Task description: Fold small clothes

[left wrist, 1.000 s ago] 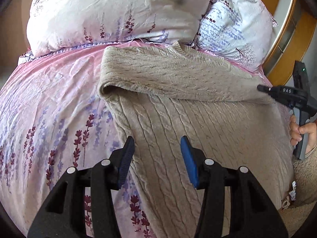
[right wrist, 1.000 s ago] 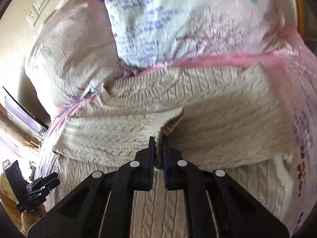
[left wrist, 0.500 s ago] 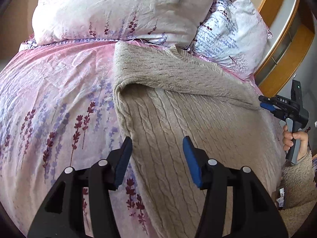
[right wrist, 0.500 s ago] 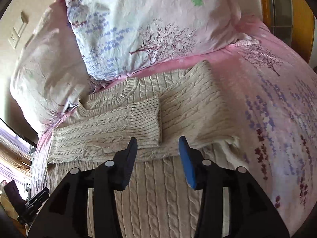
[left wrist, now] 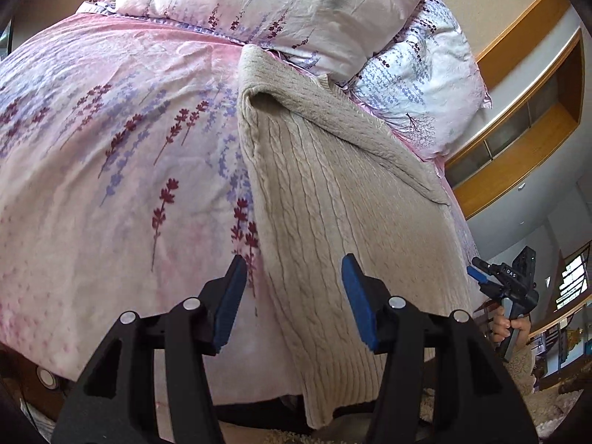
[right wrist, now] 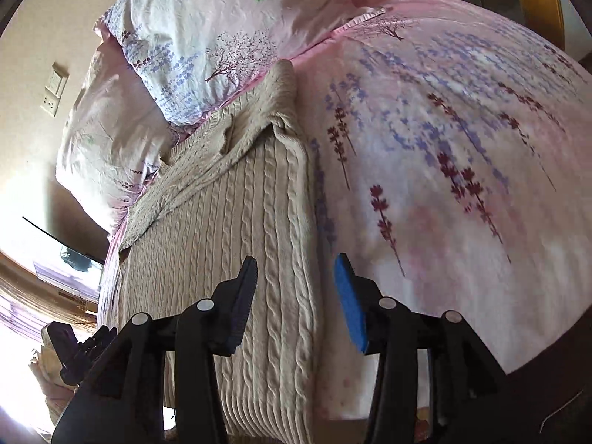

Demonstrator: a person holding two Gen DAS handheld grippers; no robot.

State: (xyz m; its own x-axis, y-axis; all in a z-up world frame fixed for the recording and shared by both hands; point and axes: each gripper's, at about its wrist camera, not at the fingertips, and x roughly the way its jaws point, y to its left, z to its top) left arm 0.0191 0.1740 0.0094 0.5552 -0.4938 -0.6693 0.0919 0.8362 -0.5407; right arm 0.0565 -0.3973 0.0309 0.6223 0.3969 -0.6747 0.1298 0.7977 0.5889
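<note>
Fingers of both grippers stand parted with nothing pinched between them. On the left gripper point(left wrist: 292, 296), the blue pads point(left wrist: 357, 296) hover above the lower left edge of the sweater point(left wrist: 333, 199), one finger over the knit, the other over the bedspread point(left wrist: 111, 148). On the right gripper point(right wrist: 296, 296), the fingers likewise straddle an edge of the sweater point(right wrist: 236, 229), dark pad over the cable knit, blue pad point(right wrist: 349, 303) over the pink cover; whether either pad brushes the cloth I cannot tell.

That beige cable-knit sweater lies flat down the middle of the bed, neck toward the pillows, ribbed hem hanging over the near edge at the bottom of the left wrist view. Its sleeves are folded across the chest, forming a thick band in the upper centre of both views.

Under it spreads the pink bedspread point(right wrist: 444, 148) printed with purple and maroon flower sprigs. Two pillows point(left wrist: 266, 3) sit at the head, touching the sweater's collar; the second pillow point(left wrist: 425, 85) is whiter with blue sprigs.

At the lower right of the left wrist view, the right gripper point(left wrist: 484, 277) shows beside the sweater's edge, held by a hand point(left wrist: 508, 327). A wooden headboard point(left wrist: 518, 140) curves through the upper right. In the right wrist view, wall switches point(right wrist: 53, 88) sit at upper left, and the left gripper point(right wrist: 85, 347) appears at lower left.
</note>
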